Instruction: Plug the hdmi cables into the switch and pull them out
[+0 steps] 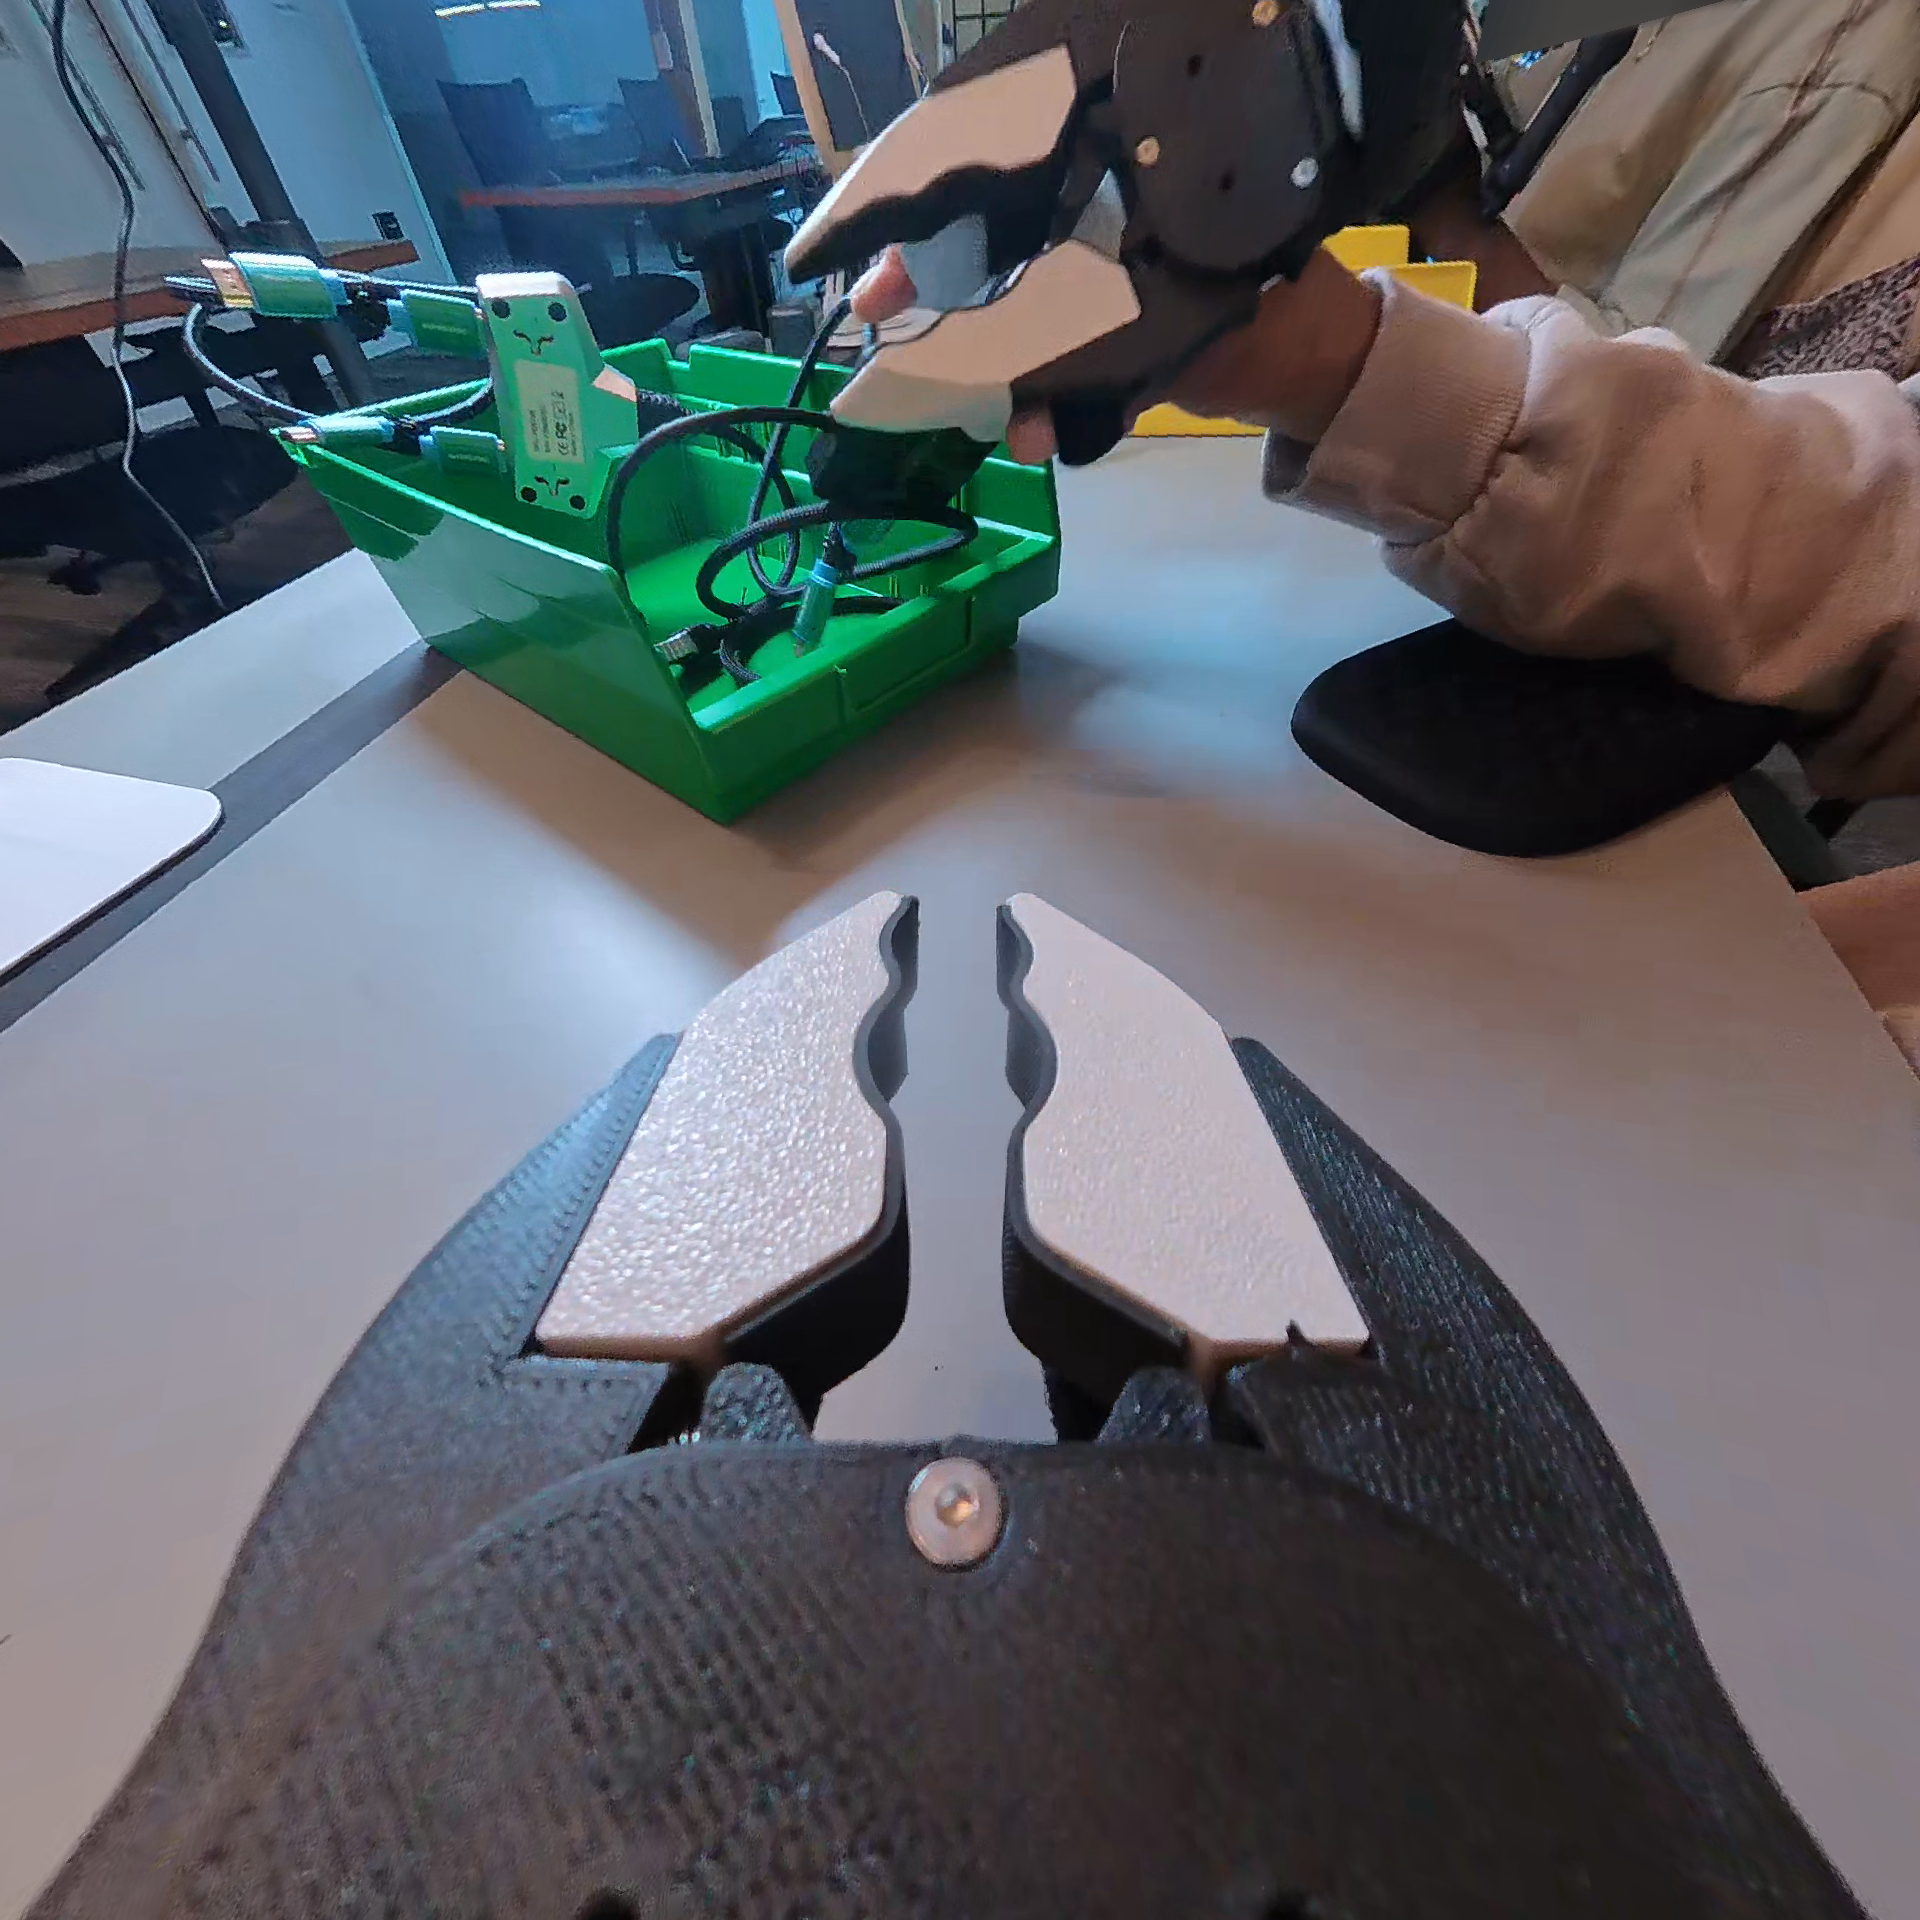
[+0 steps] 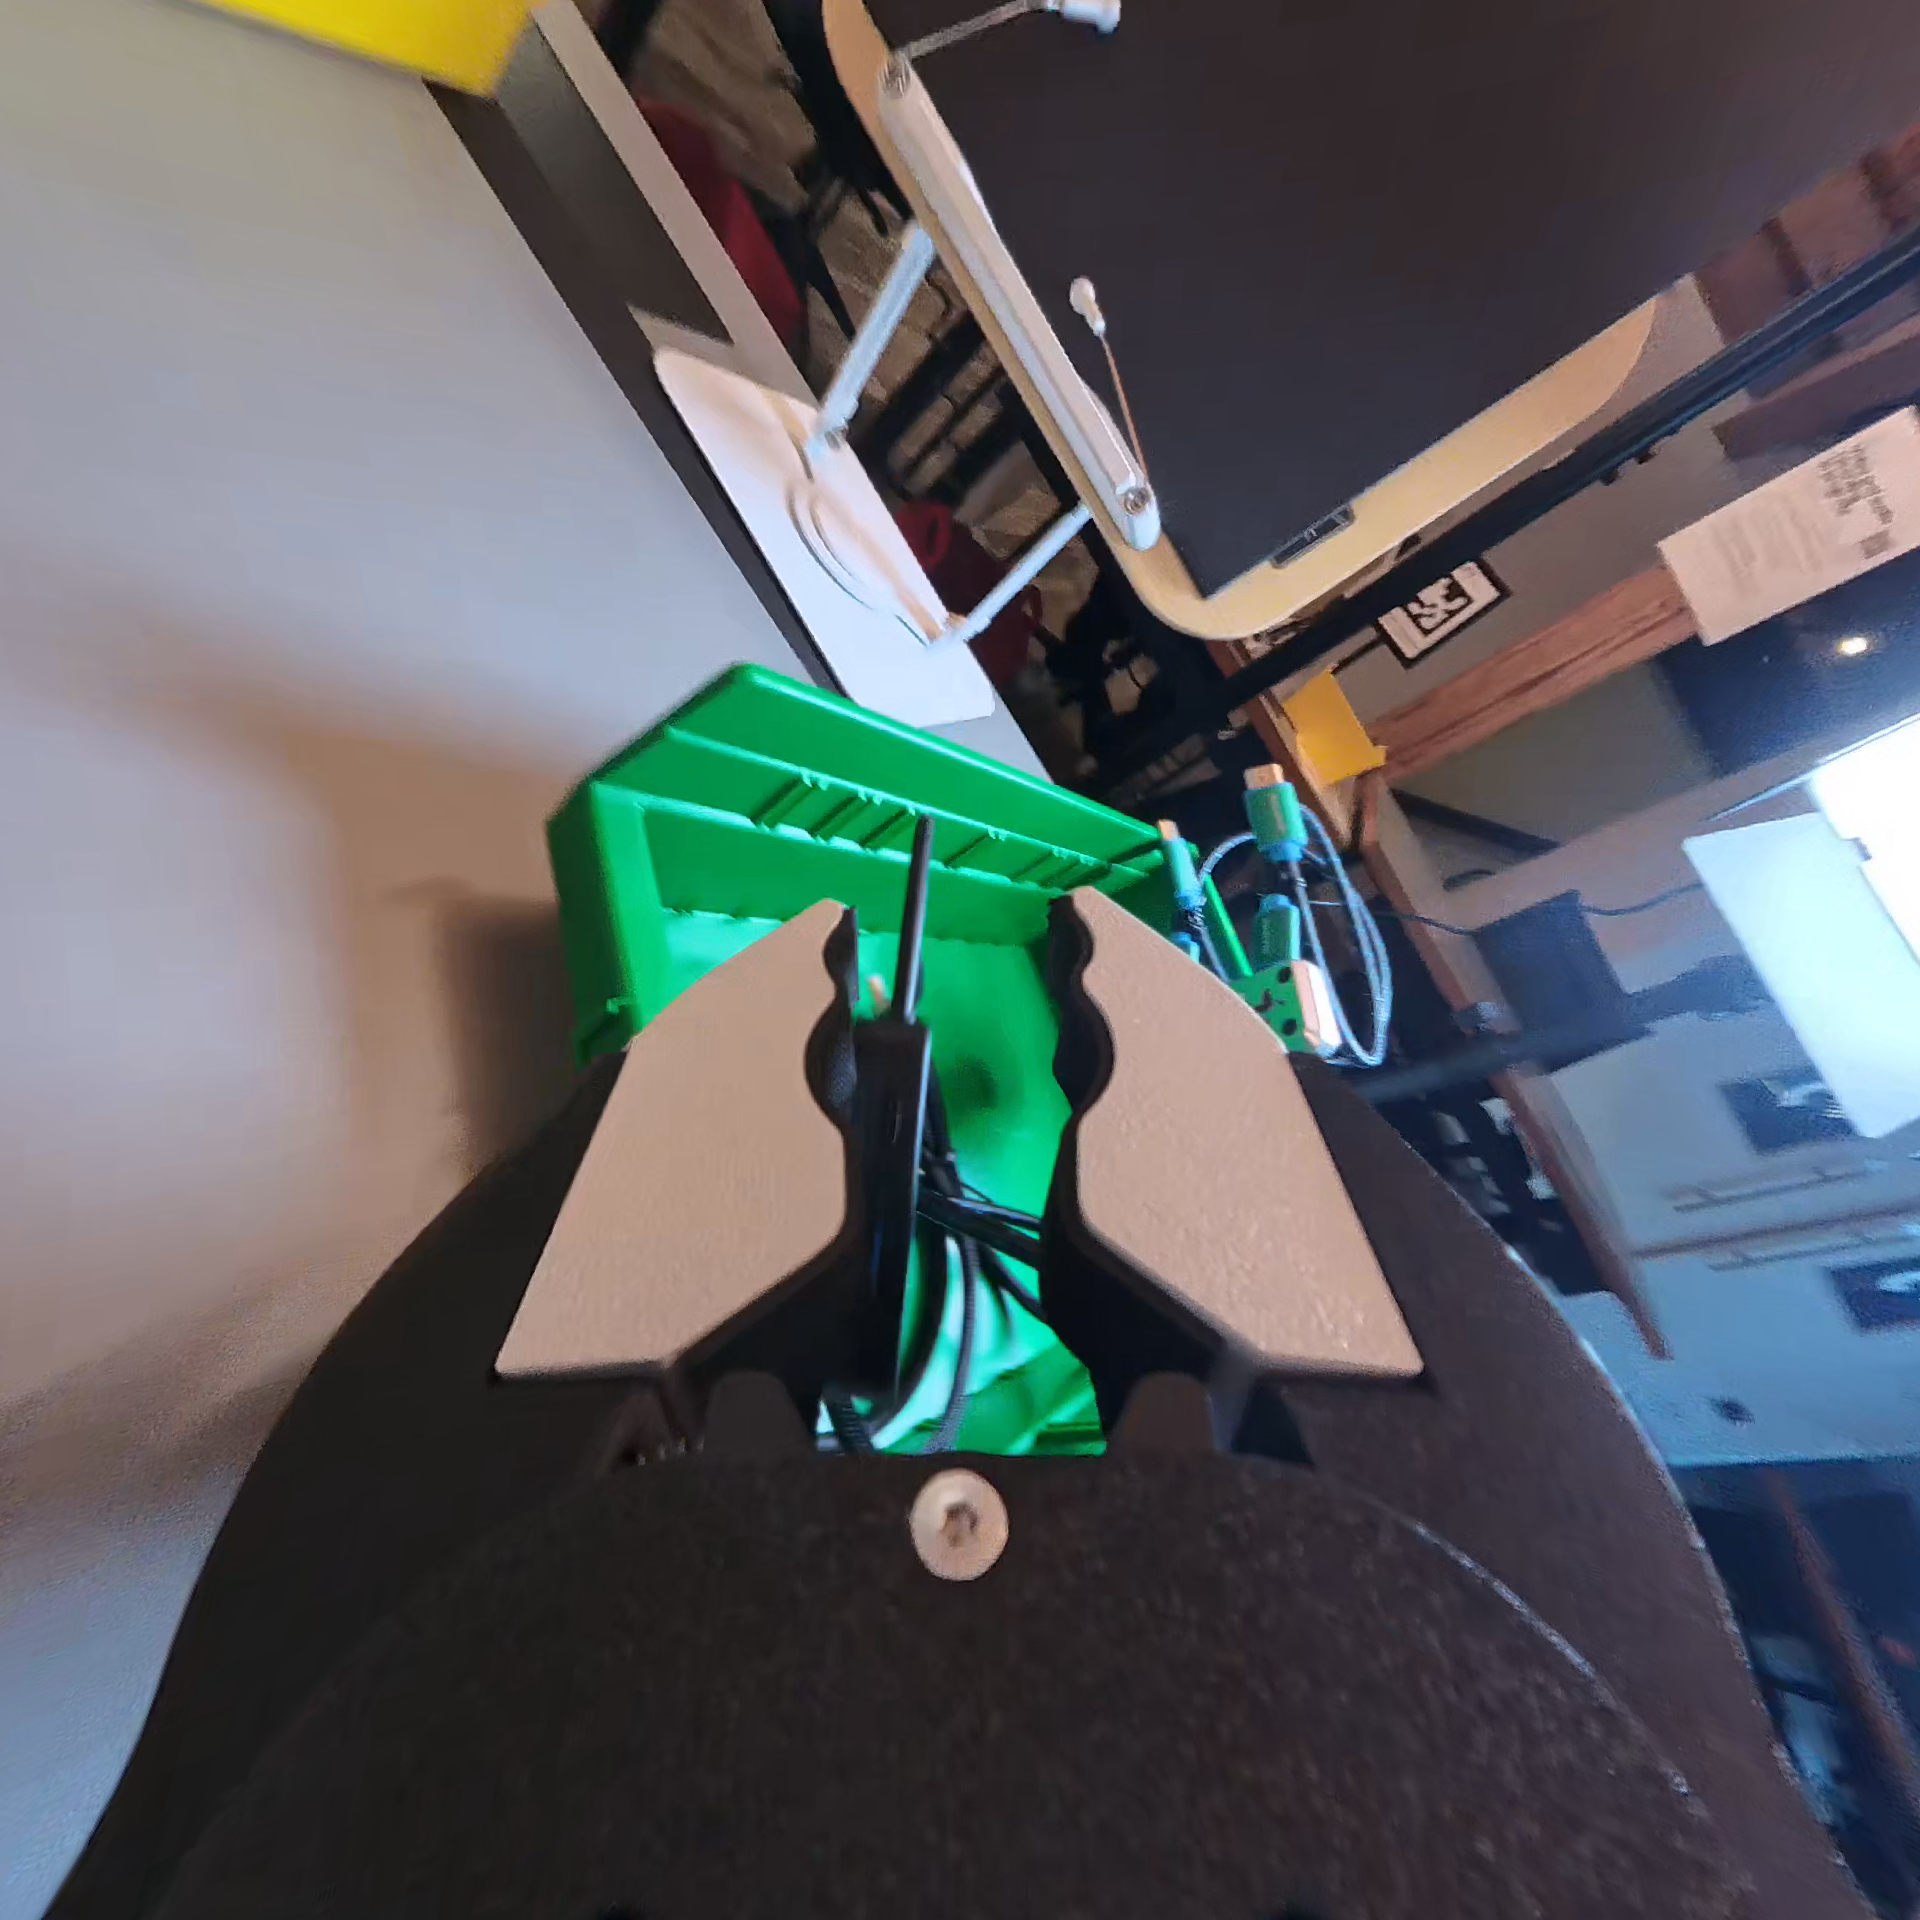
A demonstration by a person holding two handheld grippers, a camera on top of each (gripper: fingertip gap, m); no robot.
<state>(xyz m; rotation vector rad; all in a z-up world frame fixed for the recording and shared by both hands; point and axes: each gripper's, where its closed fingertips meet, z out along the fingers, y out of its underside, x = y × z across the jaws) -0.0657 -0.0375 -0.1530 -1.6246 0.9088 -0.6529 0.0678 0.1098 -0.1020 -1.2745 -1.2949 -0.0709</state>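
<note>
On the grey table (image 1: 1247, 727), by the green bin (image 1: 582, 613): switch with cables, two grippers in attendance.

Switch (image 1: 545, 390), green, propped at the bin's far-left rim; green-ended HDMI cables (image 1: 281, 286) appear seated in its side. Further dark cables (image 1: 769, 551) coiled in the bin. Right gripper (image 2: 951, 940) over the bin, fingers apart, a black cable (image 2: 914, 925) lying loose between them, not pinched. Left gripper (image 1: 956, 914) low over bare table, well apart from the bin, fingers nearly together on nothing. Step judged: picking a cable from the bin. Next move calls for closing on the plug body, then aligning it squarely with a free port.
</note>
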